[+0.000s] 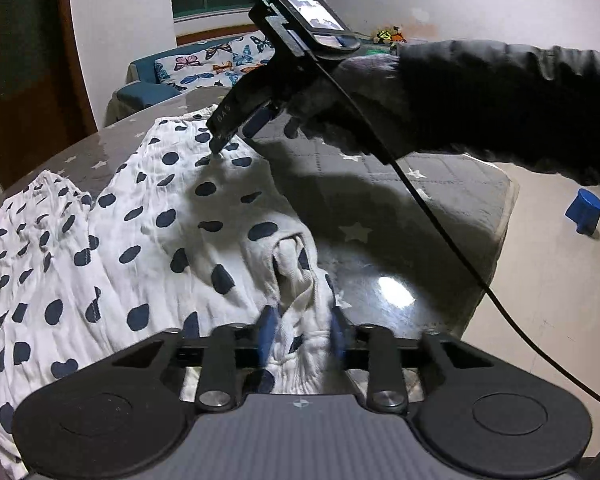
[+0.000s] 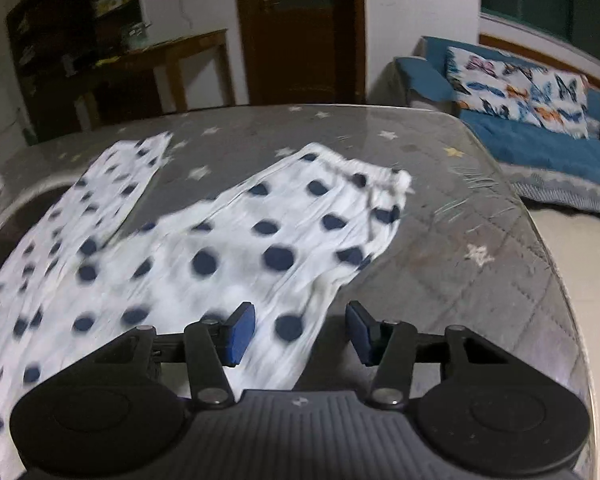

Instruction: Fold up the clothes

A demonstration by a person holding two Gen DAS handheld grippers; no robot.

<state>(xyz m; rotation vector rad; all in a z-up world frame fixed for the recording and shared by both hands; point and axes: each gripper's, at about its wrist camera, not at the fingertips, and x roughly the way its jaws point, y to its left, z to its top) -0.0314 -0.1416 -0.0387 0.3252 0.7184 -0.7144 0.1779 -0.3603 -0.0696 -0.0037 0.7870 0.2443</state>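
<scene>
The left tool [image 1: 300,336] has its 2 blue pads pressed together on a bunched fold of the polka-dot garment [image 1: 148,240], near the hem at 6 o'clock in its own view. The right tool [image 2: 300,334] has its pads apart, with nothing between them but cloth lying underneath; in the left view it hovers at 12 o'clock with its tip at the fabric, though whether it touches is unclear.

The worktop [image 2: 480,216], grey with a star print and a glossy cover, carries the garment, which sprawls from 9 o'clock toward centre and is partly crumpled.

The garment looks thin, light and crinkled, so it should drape, slide easily on the slick cover and bunch under any pinch. Corners and hems seem the best holds, 1 per tool.
</scene>
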